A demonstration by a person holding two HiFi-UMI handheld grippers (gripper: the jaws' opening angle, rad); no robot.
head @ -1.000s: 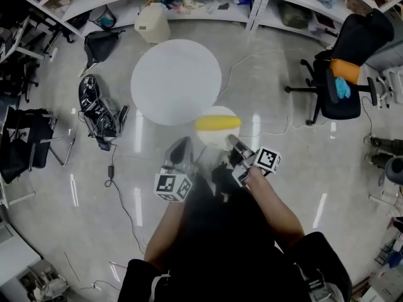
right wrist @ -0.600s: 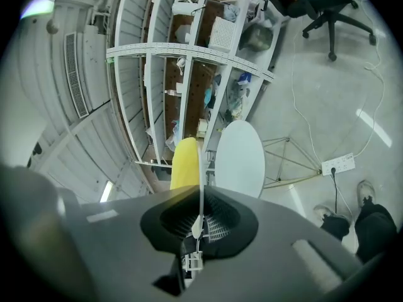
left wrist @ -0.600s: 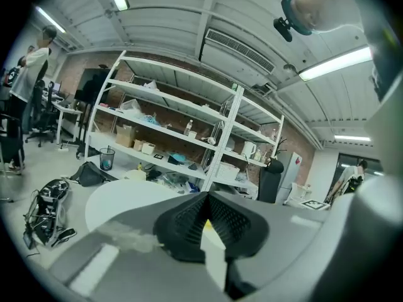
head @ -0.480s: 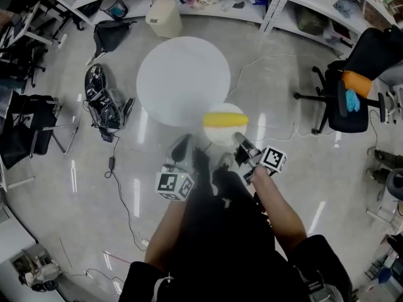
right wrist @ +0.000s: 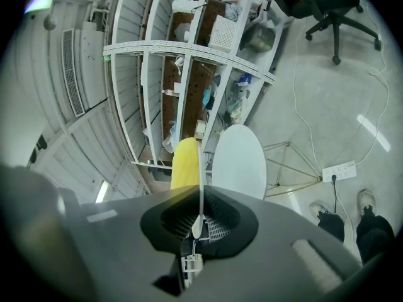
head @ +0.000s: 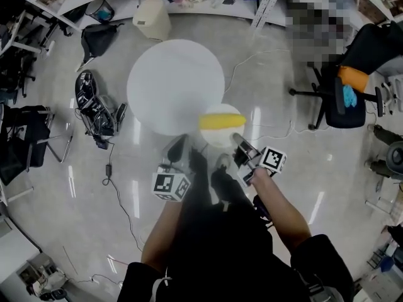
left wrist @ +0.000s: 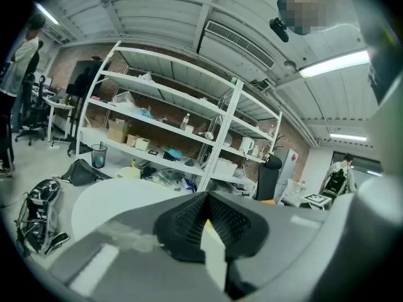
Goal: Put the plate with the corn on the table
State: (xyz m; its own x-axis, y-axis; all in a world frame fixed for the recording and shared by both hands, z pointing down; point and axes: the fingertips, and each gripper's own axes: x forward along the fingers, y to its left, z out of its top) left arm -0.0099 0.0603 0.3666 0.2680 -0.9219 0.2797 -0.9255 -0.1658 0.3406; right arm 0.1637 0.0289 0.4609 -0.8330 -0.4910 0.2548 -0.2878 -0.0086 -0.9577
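A small white plate (head: 217, 137) carries a yellow corn cob (head: 221, 121). It hangs in the air just off the near right edge of the round white table (head: 175, 85). My right gripper (head: 236, 140) is shut on the plate's near right rim; in the right gripper view the rim (right wrist: 200, 187) runs edge-on between the pads, with the corn (right wrist: 184, 162) and the table (right wrist: 239, 162) beyond. My left gripper (head: 182, 145) is at the plate's left side. In the left gripper view a white sliver of plate (left wrist: 214, 257) sits pinched between the shut pads.
A black office chair (head: 343, 80) with orange and blue things stands at the right. A black bag (head: 104, 36), tangled cables (head: 94, 106) and a beige bin (head: 151, 19) lie on the floor left of and behind the table. Shelves line the far wall. A white cable (head: 252, 61) crosses the floor.
Both grippers keep their hold on the plate at the table's near right edge. Only the head view has swayed a little.
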